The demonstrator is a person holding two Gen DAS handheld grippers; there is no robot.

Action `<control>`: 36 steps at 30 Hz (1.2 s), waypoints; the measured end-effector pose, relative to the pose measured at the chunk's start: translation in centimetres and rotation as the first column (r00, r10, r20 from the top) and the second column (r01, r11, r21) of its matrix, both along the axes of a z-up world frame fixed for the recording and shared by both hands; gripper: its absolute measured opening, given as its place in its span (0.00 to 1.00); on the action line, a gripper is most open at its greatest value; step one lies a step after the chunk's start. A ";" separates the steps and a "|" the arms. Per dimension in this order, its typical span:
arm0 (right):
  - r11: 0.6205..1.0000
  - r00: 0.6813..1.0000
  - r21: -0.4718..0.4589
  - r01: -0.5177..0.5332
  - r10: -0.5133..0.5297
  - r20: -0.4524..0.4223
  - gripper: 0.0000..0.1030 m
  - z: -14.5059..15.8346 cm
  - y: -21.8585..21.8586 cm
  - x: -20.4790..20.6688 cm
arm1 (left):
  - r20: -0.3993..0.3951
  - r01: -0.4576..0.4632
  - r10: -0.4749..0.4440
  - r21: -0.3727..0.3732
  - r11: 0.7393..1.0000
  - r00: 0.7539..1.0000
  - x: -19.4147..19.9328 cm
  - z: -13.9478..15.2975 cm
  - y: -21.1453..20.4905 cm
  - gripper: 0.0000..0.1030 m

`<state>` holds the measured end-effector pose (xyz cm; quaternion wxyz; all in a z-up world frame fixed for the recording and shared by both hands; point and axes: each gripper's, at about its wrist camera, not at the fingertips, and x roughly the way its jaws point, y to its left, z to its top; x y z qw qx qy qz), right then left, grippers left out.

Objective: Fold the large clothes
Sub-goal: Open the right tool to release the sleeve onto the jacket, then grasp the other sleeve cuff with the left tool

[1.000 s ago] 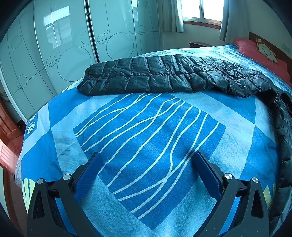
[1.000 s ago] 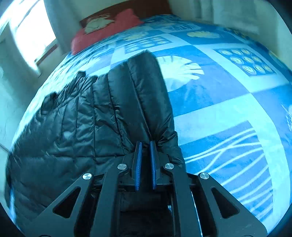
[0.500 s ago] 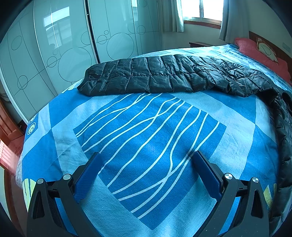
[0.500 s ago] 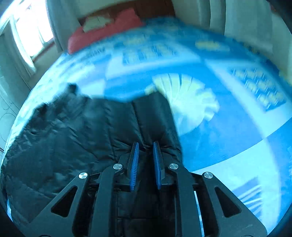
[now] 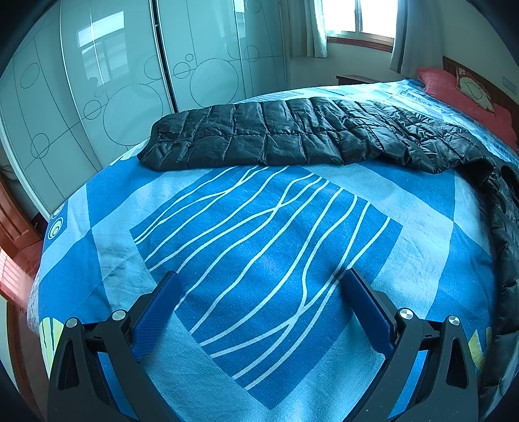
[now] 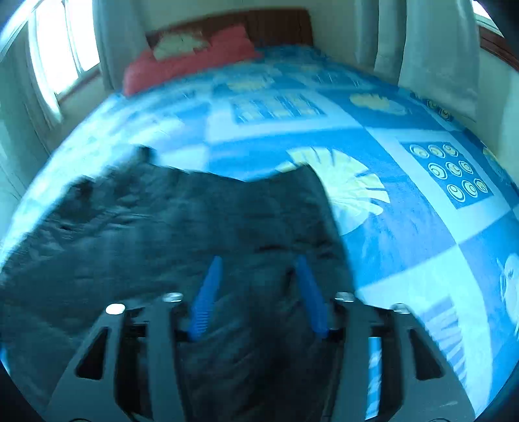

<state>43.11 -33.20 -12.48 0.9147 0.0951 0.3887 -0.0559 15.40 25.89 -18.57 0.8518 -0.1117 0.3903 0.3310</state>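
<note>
- Your left tool (image 5: pixel 259 292) is spread wide w/ nothing between the blue pads; it hangs over bare bed sheet (image 5: pixel 266 246), above the dark blue square w/ white wavy lines.
- Your right tool (image 6: pixel 259 285) is opening. Its pads stand apart & the black puffer jacket (image 6: pixel 155 227) lies under & between them, but they aren't pressing on it. So: released, no grip.
- The right wrist view is blurred, so fine detail of the fabric near the pads can't be told.
- In the left wrist view the jacket (image 5: pixel 292 136) lies stretched across the far side of the bed, a long quilted strip, w/ one end near the wardrobe side & the rest running right.
- At the right edge of that view more of the jacket curves down along the bed's side toward the near corner.
- In the right wrist view the jacket covers the left & lower middle of the frame; its right edge sits just beside a pale leaf print on the sheet.
- Red pillow (image 6: pixel 188 61) sits at the head of the bed against a dark wood headboard (image 6: pixel 275 22), well apart from the jacket.
- Behind the bed in the left view: sliding wardrobe doors (image 5: pixel 129 81) w/ circle patterns, plus a window (image 5: pixel 360 16) w/ pale curtains.
- The right view shows curtains (image 6: pixel 438 48) on the far right too.
</note>
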 end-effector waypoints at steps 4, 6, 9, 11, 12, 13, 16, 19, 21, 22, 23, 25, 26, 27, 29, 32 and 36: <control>0.998 0.998 -0.024 -0.065 0.065 0.007 0.71 -0.2 3.8 -3.2 | 0.002 0.000 0.000 -0.002 1.000 1.000 0.0 0.0 0.1 0.96; 0.996 0.997 -0.041 -0.078 0.078 -0.012 0.72 -1.1 5.1 -3.6 | 0.002 0.000 0.000 -0.002 1.000 1.000 0.0 0.1 0.0 0.96; 0.998 0.996 -0.024 -0.064 0.063 -0.064 0.72 -3.0 5.7 -3.3 | 0.003 0.000 0.000 -0.004 1.000 1.000 0.0 0.1 0.0 0.96; 0.997 0.996 -0.057 -0.058 0.054 -0.075 0.73 -4.4 5.9 -2.9 | 0.003 0.000 0.000 -0.007 1.000 1.000 0.0 0.1 0.1 0.96; 0.996 0.996 -0.069 -0.056 0.051 -0.070 0.75 -4.8 6.1 -2.7 | 0.003 0.000 0.000 -0.008 1.000 1.000 0.0 0.1 0.0 0.96; 0.995 0.996 -0.079 -0.053 0.048 -0.069 0.75 -4.9 6.3 -2.7 | 0.002 0.000 0.000 -0.009 1.000 1.000 0.0 0.2 0.0 0.96; 0.995 0.996 -0.088 -0.051 0.045 -0.071 0.76 -5.1 6.4 -2.6 | -0.004 0.001 -0.001 -0.012 1.000 1.000 0.0 0.2 0.1 0.96; 0.996 0.997 -0.078 -0.051 0.046 -0.058 0.77 -5.2 6.1 -2.8 | -0.014 0.004 -0.004 -0.031 1.000 1.000 0.2 0.3 0.3 0.96; 0.995 0.998 -0.083 -0.049 0.045 -0.050 0.77 -5.3 6.2 -3.0 | -0.021 0.004 -0.005 -0.046 0.999 1.000 0.4 0.4 0.4 0.96; 0.995 0.998 -0.086 -0.048 0.044 -0.047 0.77 -5.3 6.3 -3.1 | -0.025 0.005 -0.006 -0.055 0.998 1.000 0.4 0.4 0.6 0.96; 0.995 0.998 -0.090 -0.047 0.043 -0.045 0.77 -5.3 6.3 -3.1 | -0.025 0.006 -0.007 -0.067 0.998 1.000 0.4 0.5 0.7 0.96; 0.995 0.998 -0.092 -0.047 0.044 -0.042 0.77 -5.3 6.3 -3.2 | -0.010 0.011 -0.012 -0.110 0.994 1.000 0.2 0.7 1.3 0.96; 0.995 0.998 -0.092 -0.048 0.044 -0.041 0.77 -5.3 6.3 -3.3 | 0.010 0.011 -0.010 -0.135 0.991 1.000 0.1 0.9 1.7 0.96; 0.995 0.998 -0.091 -0.048 0.045 -0.040 0.77 -5.3 6.3 -3.3 | 0.022 0.011 -0.008 -0.149 0.989 1.000 0.1 1.0 2.0 0.96; 0.995 0.998 -0.090 -0.048 0.045 -0.037 0.77 -5.3 6.3 -3.4 | 0.049 0.007 0.002 -0.179 0.984 0.999 0.2 1.2 3.0 0.96; 0.994 0.998 -0.093 -0.049 0.046 -0.036 0.77 -5.3 6.3 -3.4 | 0.110 -0.025 0.051 -0.228 0.973 0.993 1.0 1.6 5.1 0.96; 0.995 0.998 -0.091 -0.049 0.046 -0.035 0.77 -5.3 6.3 -3.5 | 0.213 -0.071 0.143 -0.313 0.947 0.967 2.1 1.7 8.9 0.96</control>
